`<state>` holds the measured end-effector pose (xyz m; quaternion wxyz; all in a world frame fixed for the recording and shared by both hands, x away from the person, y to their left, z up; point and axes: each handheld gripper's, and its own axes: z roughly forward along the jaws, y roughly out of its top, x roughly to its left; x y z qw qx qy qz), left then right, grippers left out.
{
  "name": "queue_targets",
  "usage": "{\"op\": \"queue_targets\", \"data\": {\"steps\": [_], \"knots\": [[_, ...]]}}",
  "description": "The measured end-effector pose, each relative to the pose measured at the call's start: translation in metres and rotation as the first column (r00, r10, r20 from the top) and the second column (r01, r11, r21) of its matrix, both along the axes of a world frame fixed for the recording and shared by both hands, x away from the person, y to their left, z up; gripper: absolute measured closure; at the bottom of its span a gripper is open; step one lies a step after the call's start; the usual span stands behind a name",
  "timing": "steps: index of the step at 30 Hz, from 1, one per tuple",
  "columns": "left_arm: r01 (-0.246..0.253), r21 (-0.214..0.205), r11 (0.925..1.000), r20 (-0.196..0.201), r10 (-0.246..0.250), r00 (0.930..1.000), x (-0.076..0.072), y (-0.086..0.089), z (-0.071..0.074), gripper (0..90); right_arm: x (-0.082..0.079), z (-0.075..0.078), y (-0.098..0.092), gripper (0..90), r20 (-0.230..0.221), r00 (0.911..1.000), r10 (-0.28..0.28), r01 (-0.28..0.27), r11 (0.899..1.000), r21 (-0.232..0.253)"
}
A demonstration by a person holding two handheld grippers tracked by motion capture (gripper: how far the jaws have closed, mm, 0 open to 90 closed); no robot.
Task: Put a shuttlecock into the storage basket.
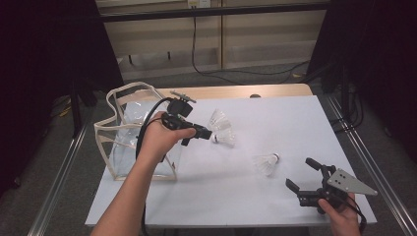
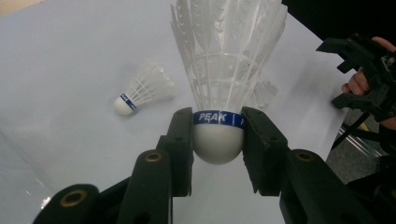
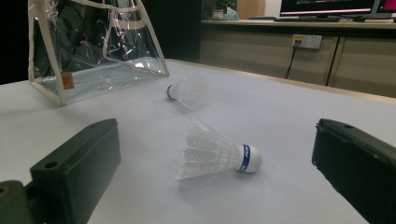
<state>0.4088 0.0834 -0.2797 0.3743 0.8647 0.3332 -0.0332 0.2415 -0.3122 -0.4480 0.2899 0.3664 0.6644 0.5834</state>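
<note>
Left gripper (image 2: 218,140), raised above the table (image 1: 275,206) beside the clear bag (image 1: 123,132), clamps 1 shuttlecock (image 2: 224,70) by its white cork base, feathers pointing away. Another shuttlecock (image 1: 227,139) lies on the table just below it, and another (image 1: 267,163) lies nearer the right gripper (image 1: 302,174), whose jaws stand wide and hold nothing.
</note>
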Motion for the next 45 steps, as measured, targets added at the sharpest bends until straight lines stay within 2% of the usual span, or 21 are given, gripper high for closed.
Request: {"op": "queue_targets", "data": {"steps": [4, 16, 19, 22, 25, 29, 31, 34, 45], "knots": [[0.004, 0.009, 0.9999, 0.001, -0.004, 1.0, 0.001, 0.001, 0.001, 65.5, 0.0, 0.0, 0.0, 1.1, 0.001, 1.0, 0.002, -0.002, 1.0, 0.0], [-0.005, 0.0, 1.0, -0.003, 0.005, 1.0, 0.003, 0.004, 0.008, 65.5, 0.0, 0.0, 0.0, 1.1, 0.002, 1.0, 0.004, -0.004, 1.0, -0.001], [0.007, 0.018, 0.9998, -0.001, -0.007, 1.0, 0.005, 0.006, 0.01, 65.5, 0.0, 0.0, 0.0, 1.1, -0.001, 1.0, 0.0, 0.0, 1.0, 0.0], [-0.008, 0.001, 1.0, -0.005, 0.008, 1.0, 0.005, 0.006, 0.011, 65.5, 0.0, 0.0, 0.0, 1.1, 0.001, 1.0, 0.001, -0.001, 1.0, 0.001], [0.001, 0.02, 0.9998, 0.0, -0.001, 1.0, 0.007, 0.007, 0.013, 65.5, 0.0, 0.0, 0.0, 1.1, -0.001, 1.0, 0.0, 0.0, 1.0, -0.001], [-0.013, 0.009, 0.9999, -0.006, 0.013, 0.9999, 0.007, 0.006, 0.013, 65.5, 0.0, 0.0, 0.0, 1.1, -0.001, 1.0, 0.001, -0.001, 1.0, -0.001], [-0.001, 0.023, 0.9997, -0.005, 0.001, 1.0, 0.009, 0.008, 0.014, 65.5, 0.0, 0.0, 0.0, 1.1, 0.001, 1.0, 0.001, -0.001, 1.0, -0.001], [-0.015, 0.011, 0.9998, -0.006, 0.015, 0.9999, 0.009, 0.008, 0.014, 65.5, 0.0, 0.0, 0.0, 1.1, -0.001, 1.0, 0.001, -0.001, 1.0, 0.002], [-0.011, 0.027, 0.9996, -0.006, 0.011, 0.9999, 0.011, 0.012, 0.018, 65.5, -0.001, 0.0, 0.0, 1.1, 0.002, 1.0, 0.004, -0.004, 1.0, 0.002]]}}
